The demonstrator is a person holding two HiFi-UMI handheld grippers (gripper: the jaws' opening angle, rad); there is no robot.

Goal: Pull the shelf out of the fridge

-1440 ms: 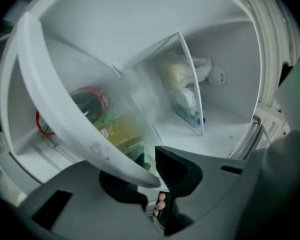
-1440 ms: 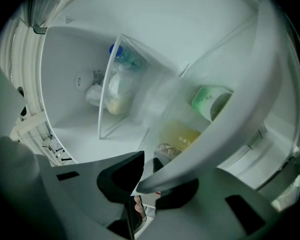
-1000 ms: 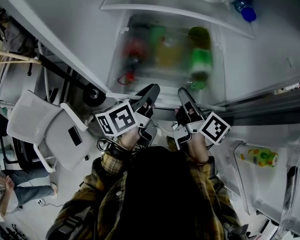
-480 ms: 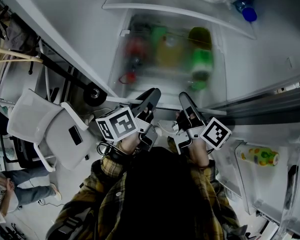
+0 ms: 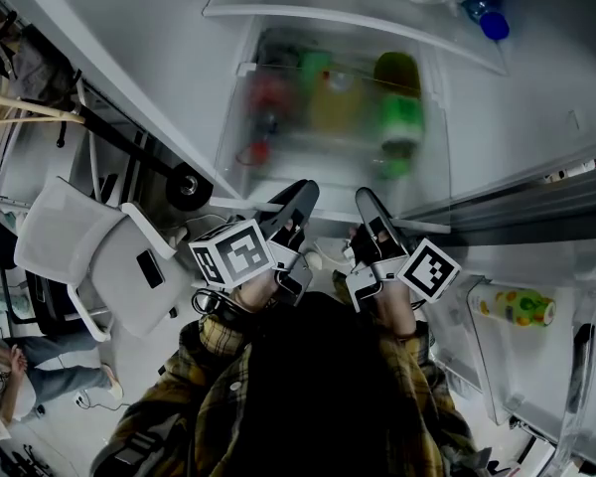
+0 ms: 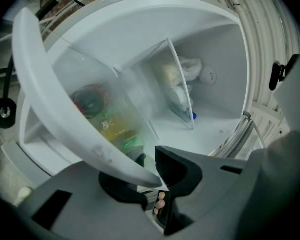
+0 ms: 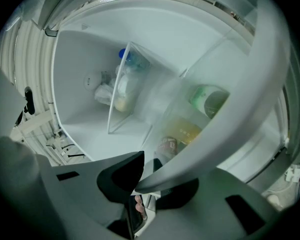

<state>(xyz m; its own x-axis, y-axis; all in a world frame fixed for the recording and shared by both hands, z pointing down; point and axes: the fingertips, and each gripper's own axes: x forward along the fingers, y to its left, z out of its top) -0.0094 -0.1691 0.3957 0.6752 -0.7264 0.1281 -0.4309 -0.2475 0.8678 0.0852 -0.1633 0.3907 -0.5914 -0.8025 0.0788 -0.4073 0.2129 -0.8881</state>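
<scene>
Shelf: clear panel with a curved white plastic front rim (image 5: 328,213), sitting low in the open white fridge (image 5: 159,78), rim on the near side. We've got the left gripper (image 5: 300,199) clamped on the rim's left part (image 6: 55,109) and the right gripper (image 5: 366,205) clamped on its right part (image 7: 240,109). Both point roughly level into the fridge. Through the panel we see blurry red (image 5: 268,97), yellow (image 5: 336,102) and green (image 5: 399,117) bottles.

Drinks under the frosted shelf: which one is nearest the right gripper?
The green drink, at the row's right end; the yellow drink and red drink sit further left.
</scene>
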